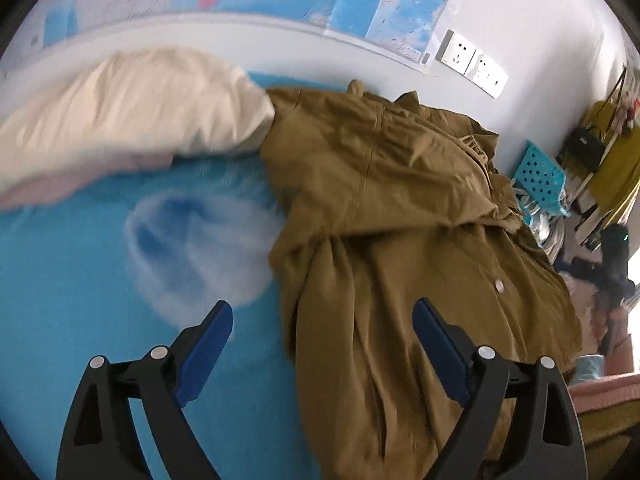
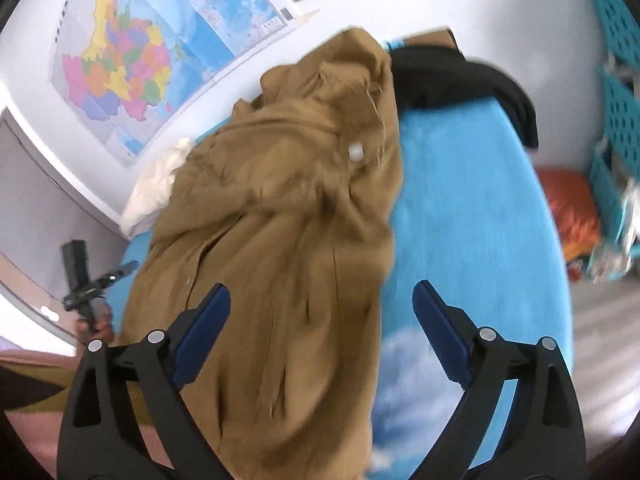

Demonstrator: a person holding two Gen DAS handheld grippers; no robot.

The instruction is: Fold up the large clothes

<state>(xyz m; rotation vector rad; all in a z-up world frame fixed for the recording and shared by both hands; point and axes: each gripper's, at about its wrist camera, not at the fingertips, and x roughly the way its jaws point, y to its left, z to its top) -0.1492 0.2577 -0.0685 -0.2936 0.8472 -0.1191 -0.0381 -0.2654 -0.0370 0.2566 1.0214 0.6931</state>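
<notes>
A large mustard-brown buttoned garment (image 1: 384, 216) lies crumpled on a blue bed sheet (image 1: 80, 320). It also shows in the right wrist view (image 2: 280, 216), running lengthwise away from the camera. My left gripper (image 1: 322, 320) is open and empty, hovering over the garment's left edge. My right gripper (image 2: 322, 304) is open and empty, hovering over the garment's near right part, above the sheet (image 2: 472, 200). The left gripper shows small at the left of the right wrist view (image 2: 90, 288).
A cream pillow (image 1: 132, 112) lies at the bed's head beside the garment. A black cloth (image 2: 460, 76) lies at the far end of the bed. Map posters (image 2: 128, 60) and sockets (image 1: 472, 62) are on the wall. Turquoise baskets (image 2: 616, 92) stand to the right.
</notes>
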